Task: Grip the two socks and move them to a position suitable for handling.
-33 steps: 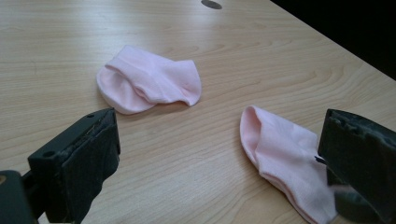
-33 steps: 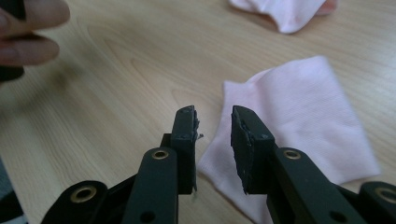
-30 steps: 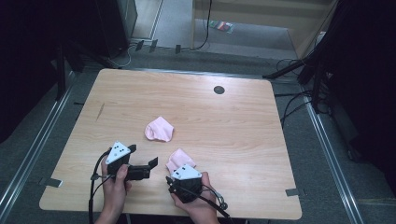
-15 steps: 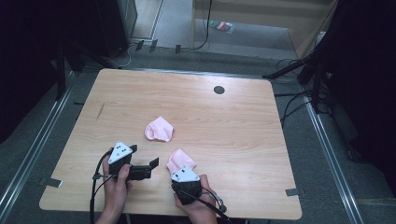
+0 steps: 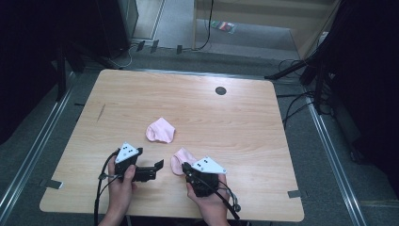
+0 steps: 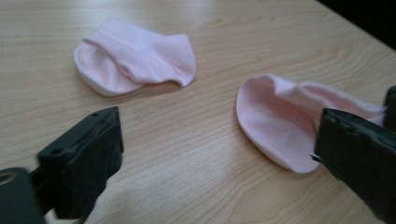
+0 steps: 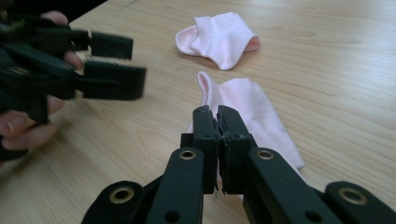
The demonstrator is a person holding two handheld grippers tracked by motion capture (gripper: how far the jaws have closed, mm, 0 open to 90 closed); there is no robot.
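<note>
Right hand-held gripper (image 7: 217,116) has just clamped onto the near pink sock (image 7: 252,112), at the counter's (image 5: 244,117) front edge. Left hand-held gripper (image 5: 157,168) wide, closing slightly, nothing held. Far sock (image 5: 160,130) lies apart. Next, probably: left grabs the cuff.

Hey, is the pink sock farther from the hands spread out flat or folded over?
Folded. The far pink sock has its cuff end doubled back over the rest.

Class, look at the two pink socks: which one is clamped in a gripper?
The near sock, pinched by the right gripper; the far sock lies free.
</note>
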